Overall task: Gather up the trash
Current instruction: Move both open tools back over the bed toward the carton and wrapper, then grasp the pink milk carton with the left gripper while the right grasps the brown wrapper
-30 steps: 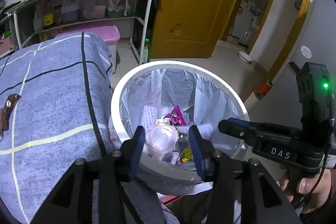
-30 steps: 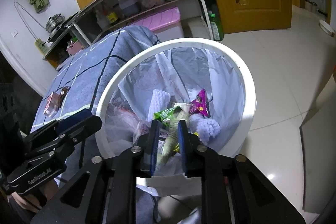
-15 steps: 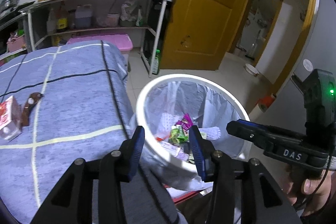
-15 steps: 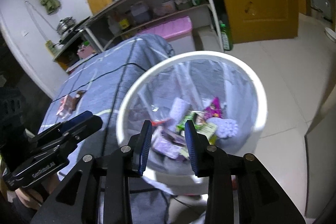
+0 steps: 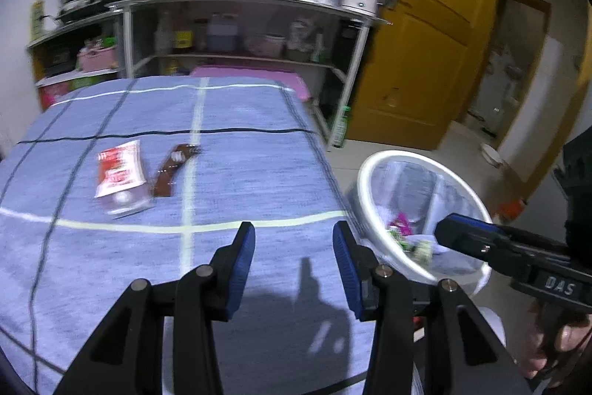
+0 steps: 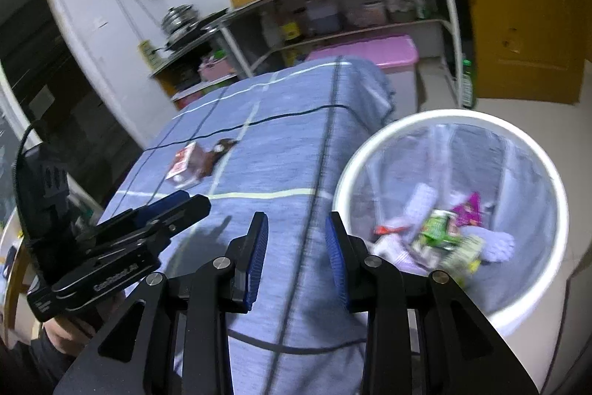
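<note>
Blue checked cloth (image 5: 259, 173) covered the table, and at ten o'clock from our left gripper (image 5: 294, 263) we saw a red-and-white packet (image 5: 120, 169) lying just beside a brown wrapper (image 5: 174, 169), with that gripper's jaws parted and nothing between them. At three o'clock stood the white bin (image 6: 532, 150), lined with a clear bag and holding green, purple and pale wrappers (image 6: 440, 232); our right gripper (image 6: 296, 256) hung over the cloth's edge, its jaws having just opened, empty.
</note>
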Demonstrator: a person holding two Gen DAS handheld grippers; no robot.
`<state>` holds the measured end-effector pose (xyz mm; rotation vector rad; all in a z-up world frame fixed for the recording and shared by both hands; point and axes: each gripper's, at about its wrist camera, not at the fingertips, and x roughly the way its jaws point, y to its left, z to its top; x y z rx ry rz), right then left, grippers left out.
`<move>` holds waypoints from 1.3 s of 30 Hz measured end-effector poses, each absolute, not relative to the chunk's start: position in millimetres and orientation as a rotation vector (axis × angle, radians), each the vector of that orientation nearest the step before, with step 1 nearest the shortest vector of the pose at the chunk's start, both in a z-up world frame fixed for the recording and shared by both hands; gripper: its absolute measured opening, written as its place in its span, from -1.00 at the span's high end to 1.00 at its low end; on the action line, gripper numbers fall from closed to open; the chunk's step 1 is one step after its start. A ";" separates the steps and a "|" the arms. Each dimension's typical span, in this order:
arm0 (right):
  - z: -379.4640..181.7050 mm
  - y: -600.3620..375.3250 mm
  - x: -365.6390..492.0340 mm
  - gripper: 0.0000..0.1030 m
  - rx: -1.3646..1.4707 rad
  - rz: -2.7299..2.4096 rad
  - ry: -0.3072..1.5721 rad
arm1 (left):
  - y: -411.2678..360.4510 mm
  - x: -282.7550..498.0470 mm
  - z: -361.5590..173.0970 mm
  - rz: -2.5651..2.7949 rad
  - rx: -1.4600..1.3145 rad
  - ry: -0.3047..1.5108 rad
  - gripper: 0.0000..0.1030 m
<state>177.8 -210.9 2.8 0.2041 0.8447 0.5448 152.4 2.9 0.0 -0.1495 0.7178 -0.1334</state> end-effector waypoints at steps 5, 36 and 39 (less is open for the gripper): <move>6.5 -176.0 183.5 0.35 0.171 0.605 0.846 | 32.9 149.5 -0.6 -0.059 -0.170 0.712 0.11; -11.3 -86.9 246.3 0.35 0.123 0.650 0.920 | 120.0 227.9 -43.0 0.176 -0.277 0.787 -0.27; -13.2 -82.9 248.8 0.35 0.118 0.650 0.925 | 122.7 230.0 -48.1 0.190 -0.276 0.806 -0.27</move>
